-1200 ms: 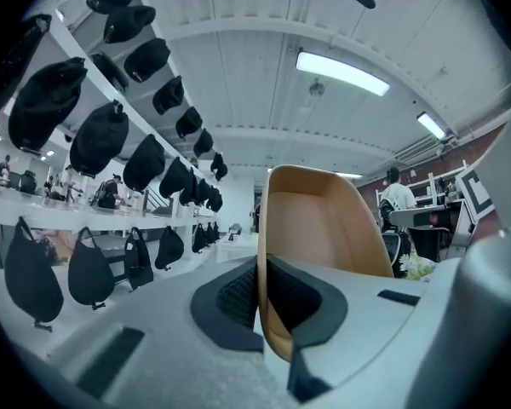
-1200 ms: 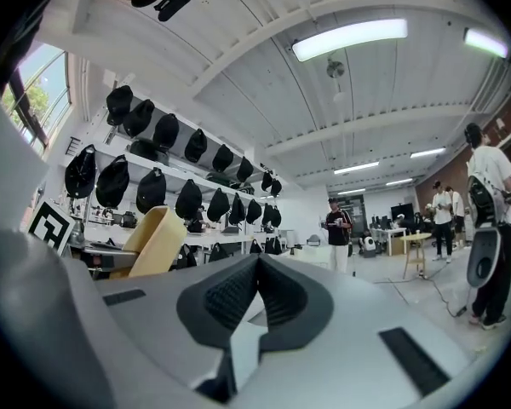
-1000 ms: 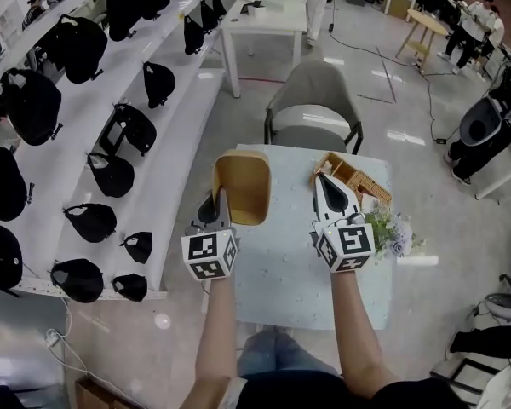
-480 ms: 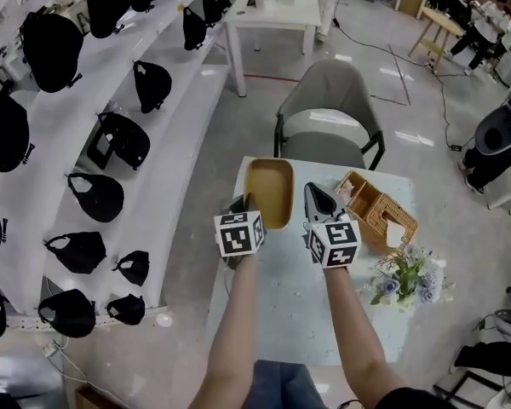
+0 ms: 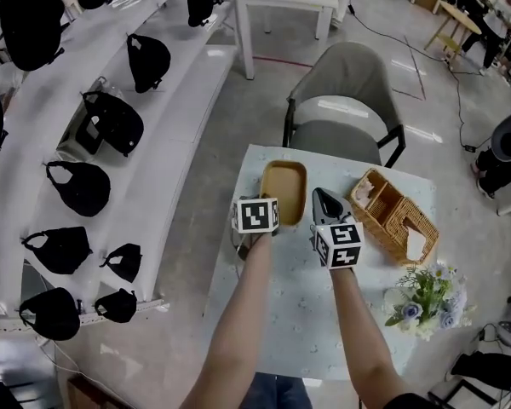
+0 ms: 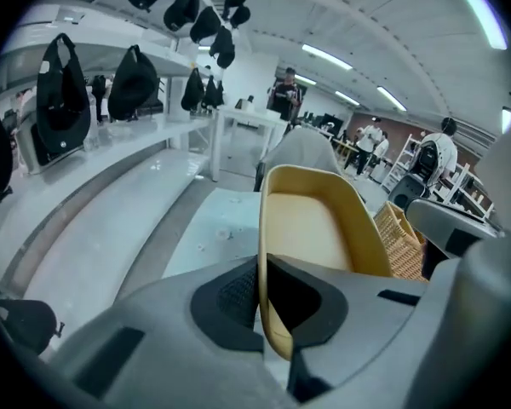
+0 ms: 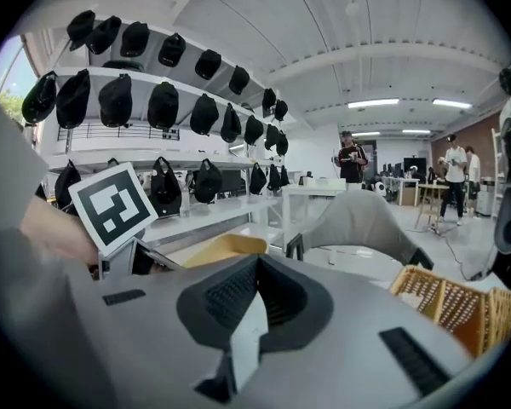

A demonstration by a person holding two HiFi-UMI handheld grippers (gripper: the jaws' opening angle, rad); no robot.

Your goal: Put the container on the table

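In the head view the left gripper (image 5: 266, 218) holds the tan container (image 5: 284, 192) open side up, low over the far left of the table (image 5: 324, 313); a second ago it was tipped up, nearer the person. The left gripper view shows the jaws pinched on the near rim wall, likely to steer it down, and now faces the tabletop instead of the ceiling. In the right gripper view, the right gripper (image 7: 251, 313) is closed on nothing.

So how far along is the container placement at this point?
Done: the container is over the table, near the wicker basket. In hand: the left gripper is shut on its near rim; the right gripper is shut and empty beside it. Left: set it down, if it isn't already touching (unclear from these views), and release.
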